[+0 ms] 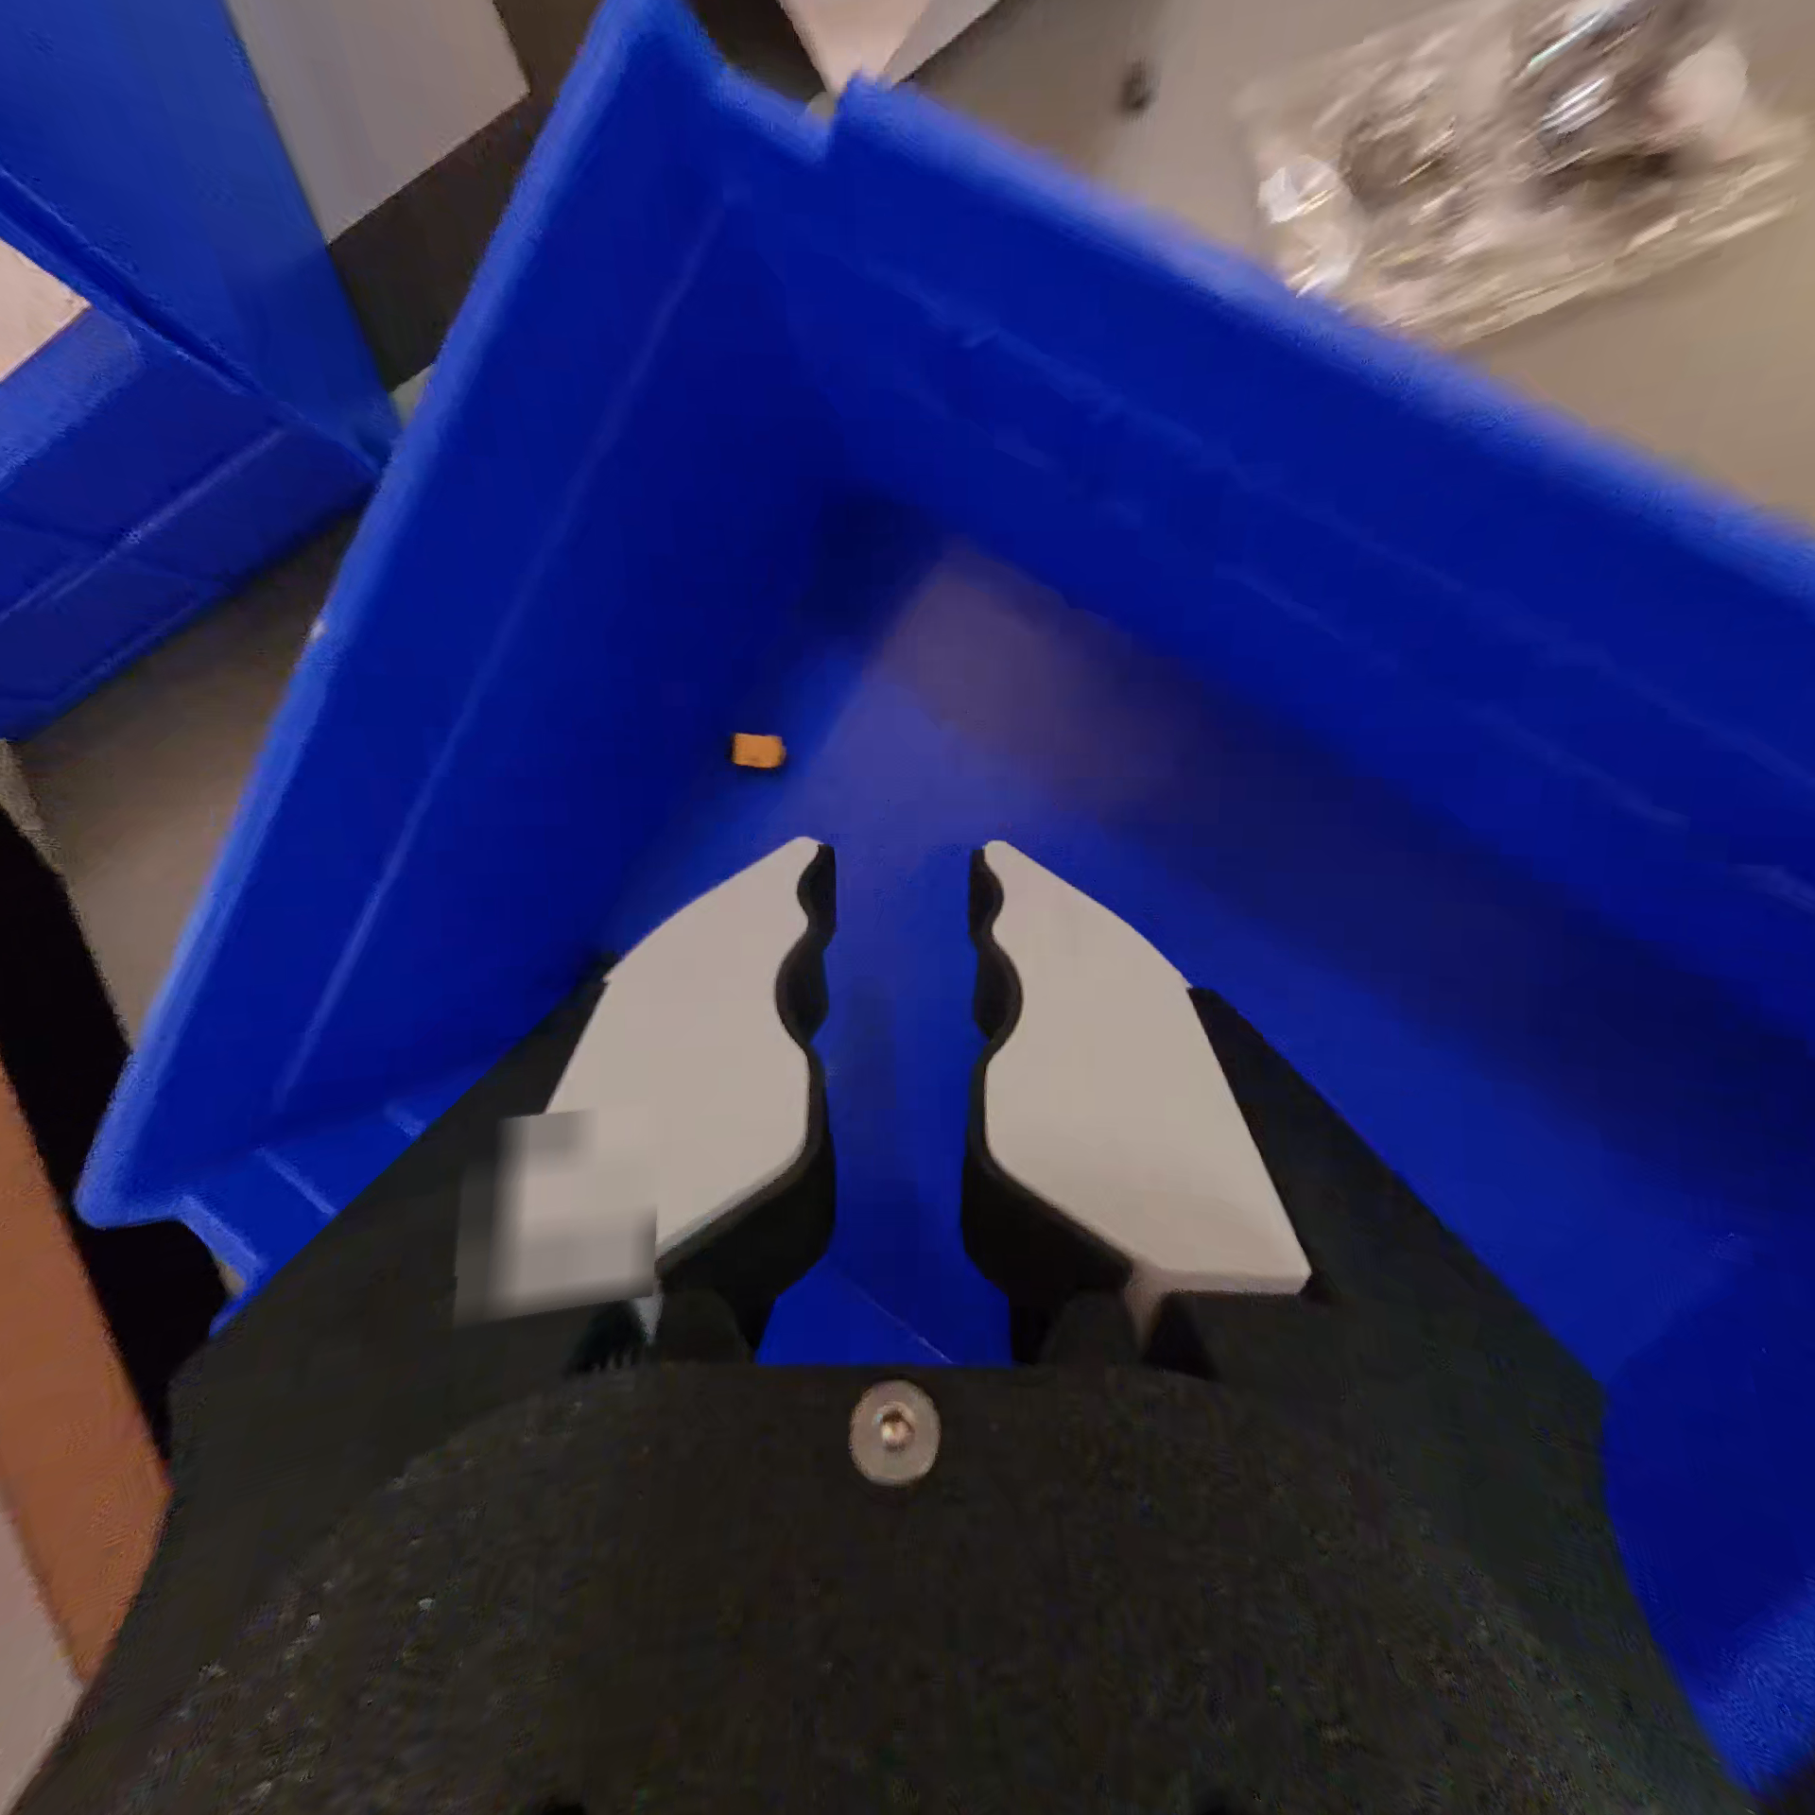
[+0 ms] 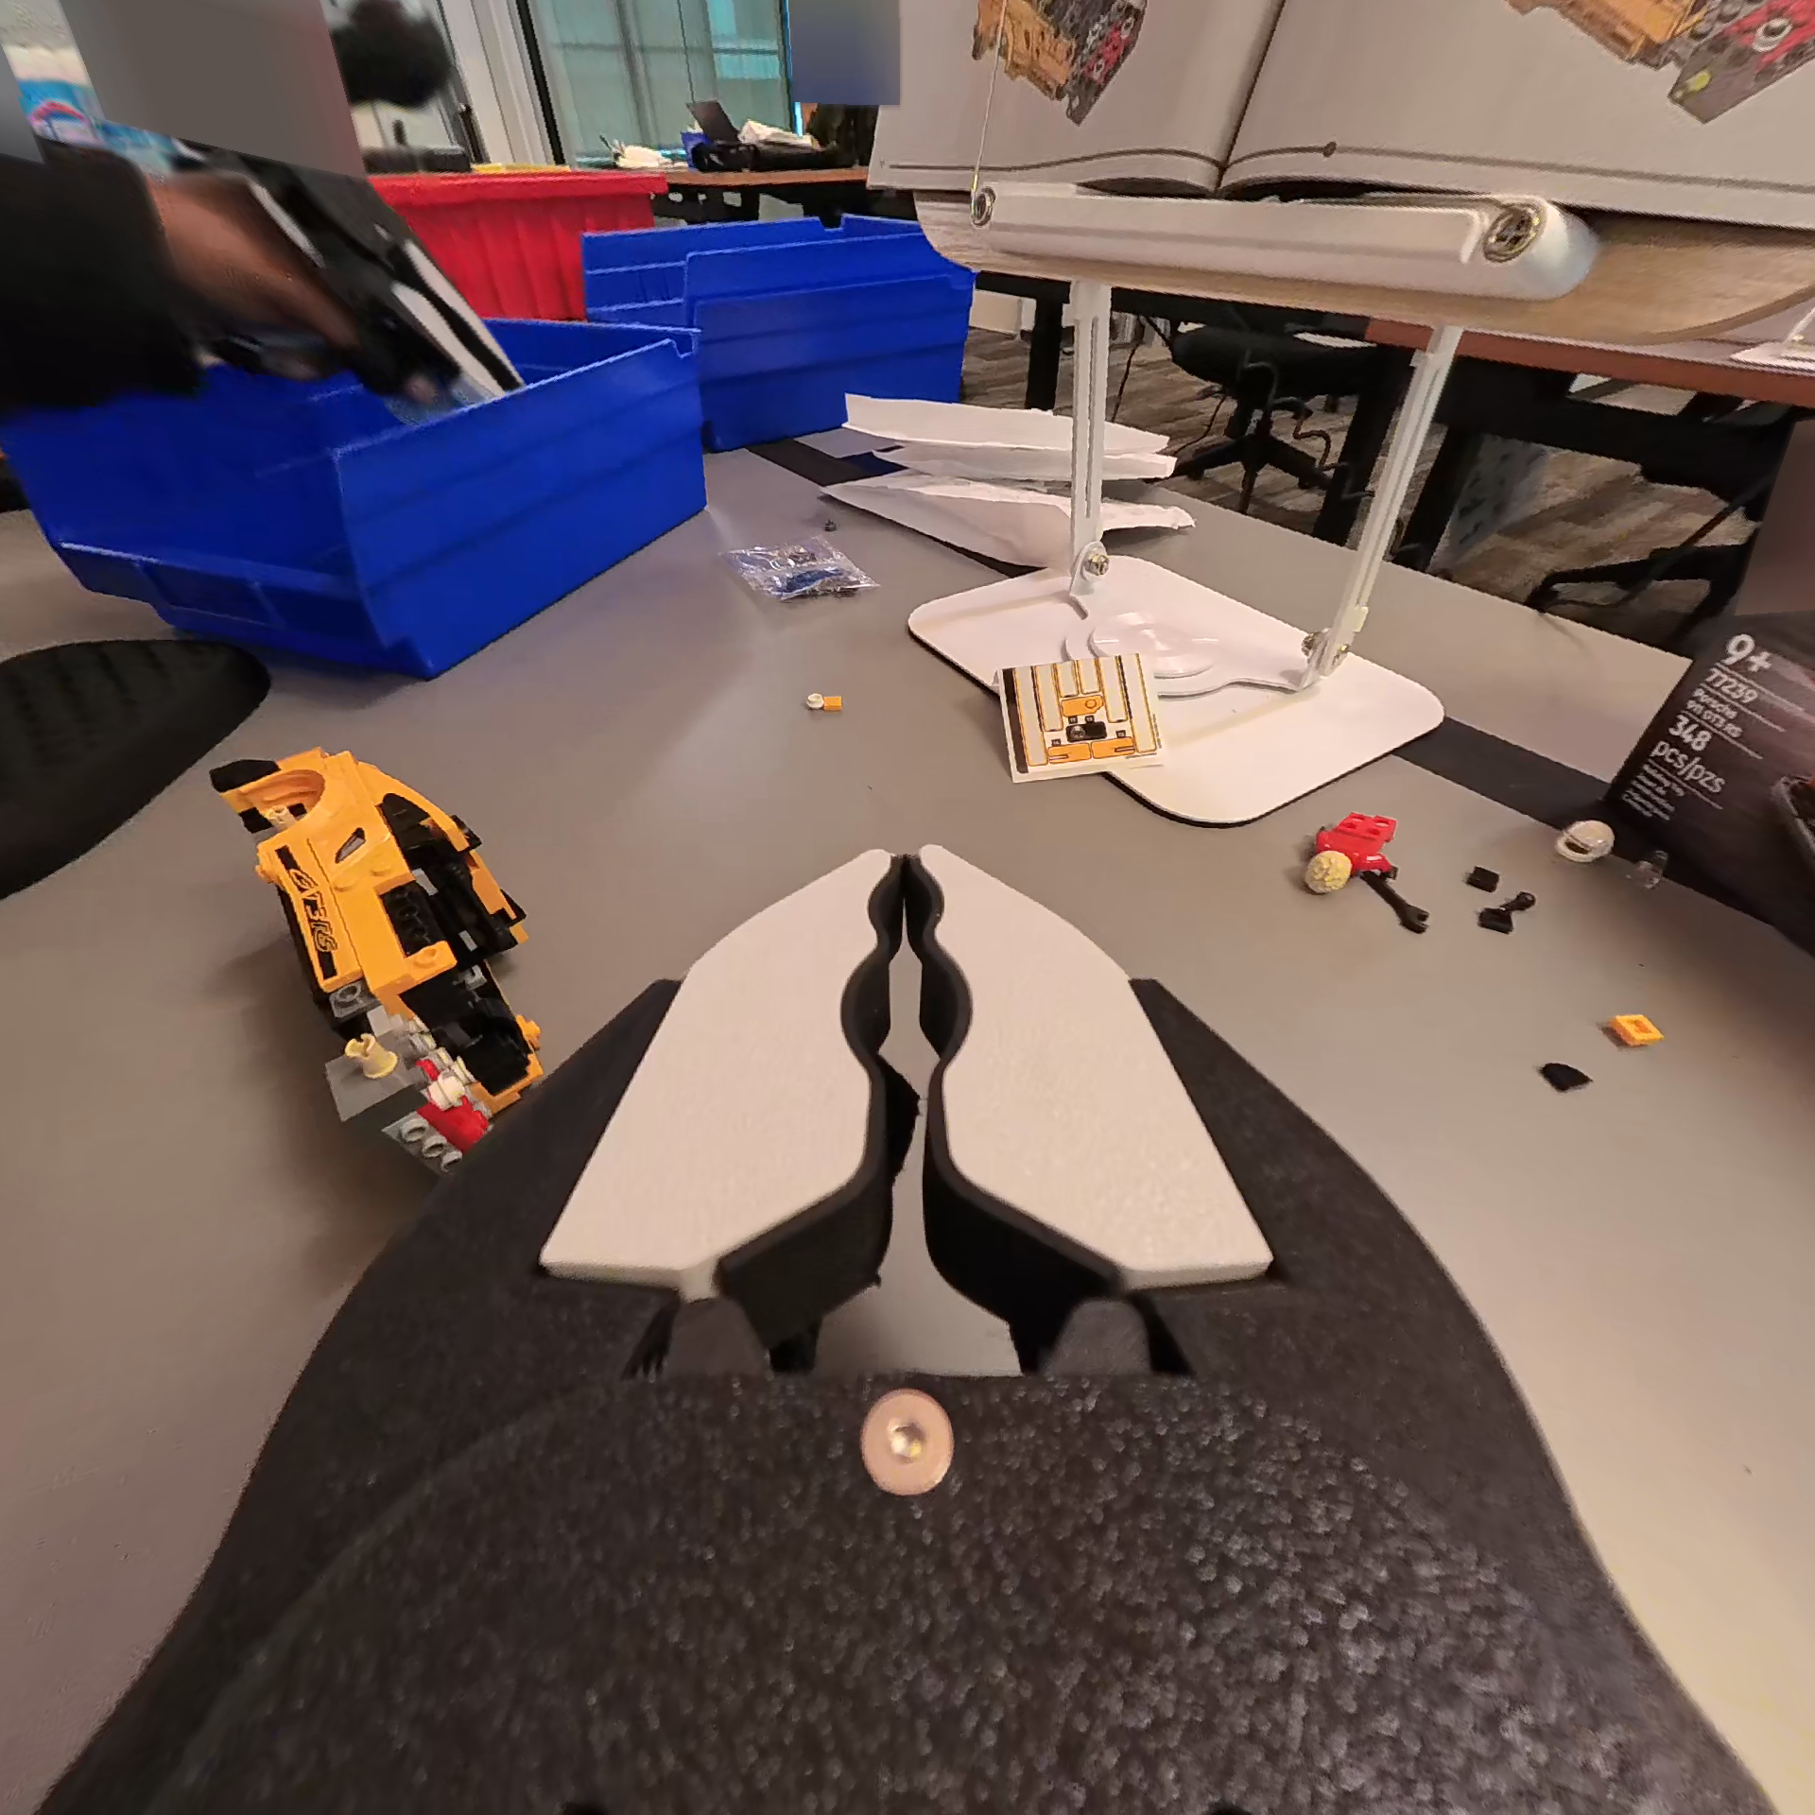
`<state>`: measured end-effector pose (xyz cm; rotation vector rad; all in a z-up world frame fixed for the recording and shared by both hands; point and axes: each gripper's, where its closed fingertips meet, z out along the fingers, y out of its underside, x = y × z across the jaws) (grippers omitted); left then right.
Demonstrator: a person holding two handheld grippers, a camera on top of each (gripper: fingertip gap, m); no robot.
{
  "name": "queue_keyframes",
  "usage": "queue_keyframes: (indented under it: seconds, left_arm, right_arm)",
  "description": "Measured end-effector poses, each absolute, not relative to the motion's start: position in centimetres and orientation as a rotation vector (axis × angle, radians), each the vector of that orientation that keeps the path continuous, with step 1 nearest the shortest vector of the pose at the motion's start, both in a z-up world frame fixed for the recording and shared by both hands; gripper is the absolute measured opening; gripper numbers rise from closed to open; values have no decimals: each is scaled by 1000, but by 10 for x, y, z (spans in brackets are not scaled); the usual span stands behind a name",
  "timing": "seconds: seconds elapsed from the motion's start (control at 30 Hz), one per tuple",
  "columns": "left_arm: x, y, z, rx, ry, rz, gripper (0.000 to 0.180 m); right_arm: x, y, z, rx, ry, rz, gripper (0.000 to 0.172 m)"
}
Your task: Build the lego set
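Observation:
My left gripper (image 1: 902, 854) is open inside a blue plastic bin (image 1: 1228, 471), with only the bin floor between its fingers. A small orange brick (image 1: 757, 751) lies on the bin floor, ahead and to the left of the fingertips. The right wrist view shows the same gripper (image 2: 471, 378) dipping into the blue bin (image 2: 393, 530) at the far left. My right gripper (image 2: 905, 860) is shut with nothing between its pads, low over the grey table (image 2: 687, 835). A partly built yellow and black toy car (image 2: 383, 943) lies to its left.
More blue bins (image 2: 805, 324) and a red bin (image 2: 521, 236) stand behind. A white book stand (image 2: 1179, 678) holds an open booklet, with a sticker sheet (image 2: 1080, 717) on its base. Loose small pieces (image 2: 1375, 864) lie at the right, a clear parts bag (image 2: 800, 570) mid-table. Spacing between my two grippers at the tips: around 50 cm. The right gripper is farther from the small orange brick (image 1: 757, 751), some 55 cm, than the left, some 6 cm.

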<state>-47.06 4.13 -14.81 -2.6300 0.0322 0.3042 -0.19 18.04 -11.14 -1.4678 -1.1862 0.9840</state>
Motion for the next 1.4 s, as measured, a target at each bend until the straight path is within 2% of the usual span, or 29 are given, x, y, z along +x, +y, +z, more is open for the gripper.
queue_keyframes:
  seconds: [0.13,0.23,0.47,0.7,0.93,1.03,1.13,1.3,1.4]
  left_arm:
    - [-503,50,-174,-2726,24,463,25]
    - [-505,54,-190,-2782,-96,429,25]
    - [-523,67,-196,-2732,-453,466,31]
    - [-536,69,-198,-2647,-580,481,13]
    - [-531,64,-196,-2620,-615,318,11]
    - [-515,66,-176,-2552,-607,121,12]
    - [-475,78,-132,-2378,-514,-161,11]
    - [-328,87,-40,-2017,29,-627,11]
    - [-232,70,-13,-1831,377,-792,10]
  right_arm:
    - [2,180,-106,-1452,-1169,1003,0]
    - [3,180,-105,-1455,-1155,1024,0]
    - [5,182,-103,-1465,-1131,1053,0]
    - [6,182,-101,-1467,-1120,1070,0]
    - [7,182,-101,-1465,-1114,1069,0]
    - [7,182,-100,-1466,-1112,1072,0]
    - [7,182,-99,-1455,-1113,1072,0]
    - [5,178,-97,-1423,-1128,1061,0]
    - [4,174,-93,-1385,-1148,1049,0]
